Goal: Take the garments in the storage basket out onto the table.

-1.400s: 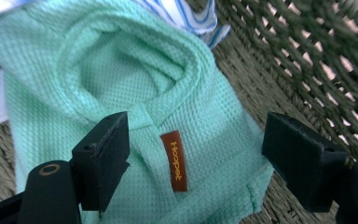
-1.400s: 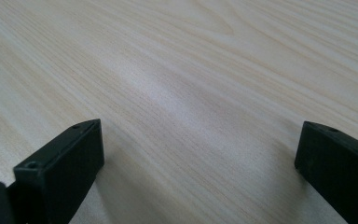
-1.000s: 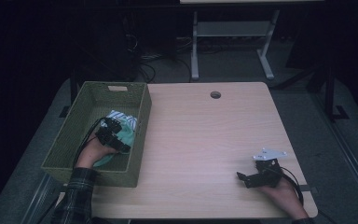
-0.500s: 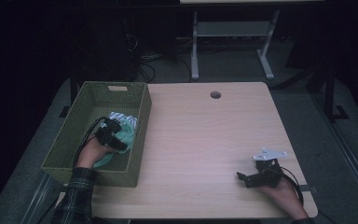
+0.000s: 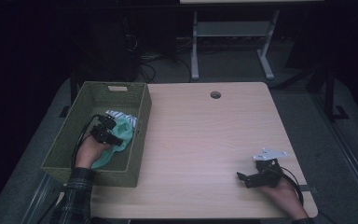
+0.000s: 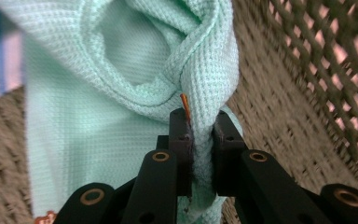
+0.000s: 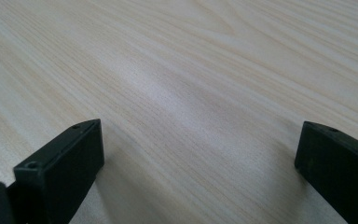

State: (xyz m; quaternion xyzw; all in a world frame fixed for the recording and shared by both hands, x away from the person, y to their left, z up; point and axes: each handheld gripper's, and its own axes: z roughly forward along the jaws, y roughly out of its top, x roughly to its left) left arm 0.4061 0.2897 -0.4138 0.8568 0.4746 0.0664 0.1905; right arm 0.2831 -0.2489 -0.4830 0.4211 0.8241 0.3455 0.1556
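A pale wood-grain table [image 5: 205, 140] carries a green woven basket [image 5: 140, 135] along its nine o'clock edge. A small round hole [image 5: 215, 94] sits near the table's twelve o'clock edge. Inside the basket, toward twelve o'clock, lies a striped white cloth [image 5: 121, 116]. Beyond the table, on the dark floor, stands a grey metal stand [image 5: 228, 42] with cables [image 5: 154, 60] just beside it at nine o'clock.

Left gripper [image 6: 200, 126] jaws just closing; now pinch mint cloth [image 6: 121, 93] fold.
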